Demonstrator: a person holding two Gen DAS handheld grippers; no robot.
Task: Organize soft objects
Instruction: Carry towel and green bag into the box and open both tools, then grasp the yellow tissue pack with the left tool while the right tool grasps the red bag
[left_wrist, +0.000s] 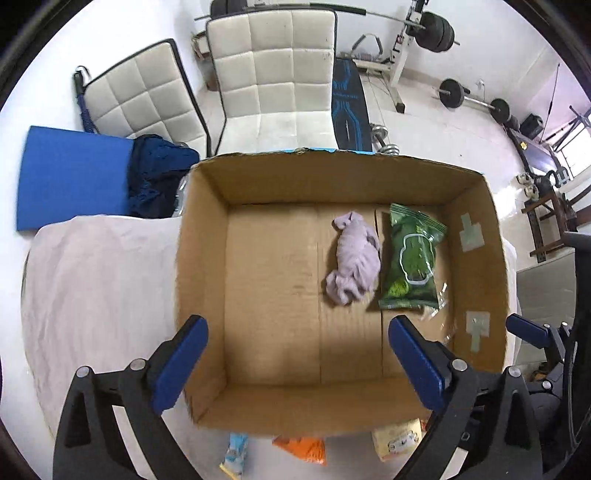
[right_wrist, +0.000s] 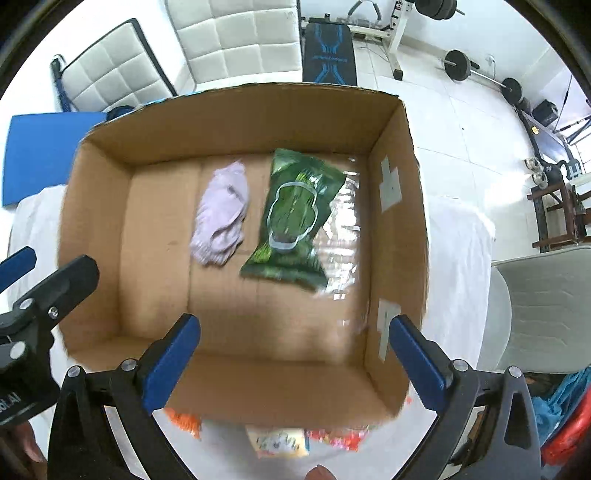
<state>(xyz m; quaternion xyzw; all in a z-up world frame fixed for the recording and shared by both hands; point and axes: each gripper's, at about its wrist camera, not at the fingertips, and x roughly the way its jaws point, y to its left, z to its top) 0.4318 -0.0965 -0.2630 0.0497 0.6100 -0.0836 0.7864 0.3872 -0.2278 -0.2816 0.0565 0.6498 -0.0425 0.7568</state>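
An open cardboard box (left_wrist: 207, 258) (right_wrist: 96, 229) stands on a white-clothed table. Inside lie a lilac cloth (left_wrist: 354, 258) (right_wrist: 221, 214), a green packet (left_wrist: 410, 258) (right_wrist: 295, 218) beside it on the right, and a clear plastic wrapper (right_wrist: 343, 236) by the right wall. My left gripper (left_wrist: 295, 365) is open and empty above the box's near edge. My right gripper (right_wrist: 295, 362) is open and empty above the near edge too. Small packets lie in front of the box: orange (left_wrist: 303, 448) (right_wrist: 184, 421), yellow (left_wrist: 397, 441) (right_wrist: 277, 441), light blue (left_wrist: 232, 454), red (right_wrist: 340, 437).
The white tablecloth (left_wrist: 96, 288) (right_wrist: 458, 251) spreads to both sides of the box. A blue mat (left_wrist: 70, 177) and dark blue cloth (left_wrist: 159, 177) lie at far left. White chairs (left_wrist: 273, 74) stand behind. Gym weights (left_wrist: 454, 92) stand at the back right.
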